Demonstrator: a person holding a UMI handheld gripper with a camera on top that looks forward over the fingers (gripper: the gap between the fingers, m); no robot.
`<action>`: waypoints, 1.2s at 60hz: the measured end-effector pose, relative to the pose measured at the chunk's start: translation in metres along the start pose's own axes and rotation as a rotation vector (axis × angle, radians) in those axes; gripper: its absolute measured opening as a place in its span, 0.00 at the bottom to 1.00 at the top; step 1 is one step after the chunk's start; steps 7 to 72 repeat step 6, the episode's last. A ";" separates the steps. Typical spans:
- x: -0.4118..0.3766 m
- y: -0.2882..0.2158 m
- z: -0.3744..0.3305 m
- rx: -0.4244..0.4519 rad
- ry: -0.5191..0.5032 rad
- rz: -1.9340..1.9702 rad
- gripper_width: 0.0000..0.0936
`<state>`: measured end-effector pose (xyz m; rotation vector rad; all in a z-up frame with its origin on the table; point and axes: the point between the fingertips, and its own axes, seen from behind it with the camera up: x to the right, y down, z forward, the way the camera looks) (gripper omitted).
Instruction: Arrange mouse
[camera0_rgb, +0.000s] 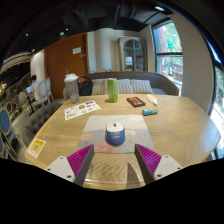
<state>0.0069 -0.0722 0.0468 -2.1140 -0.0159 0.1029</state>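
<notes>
Gripper view: mouse (115, 133) ahead of open tool (114, 158), details unclear.

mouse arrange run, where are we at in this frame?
Done: the mouse already sits on the white mat, though its final pose can't be judged. In hand: nothing; the gripper has its fingers open, and the mouse lies just beyond them, untouched. Left: closing in, grasping and placing it.

My gripper (114, 158) hangs open over the wooden table (175, 125). The blue mouse (115, 133) sits on a white mat (112, 126) just ahead of my fingers, green cup (113, 90) far beyond.
</notes>
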 end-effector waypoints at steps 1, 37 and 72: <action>0.000 0.003 -0.007 0.004 -0.002 0.003 0.90; 0.009 0.018 -0.040 0.012 0.005 0.020 0.90; 0.009 0.018 -0.040 0.012 0.005 0.020 0.90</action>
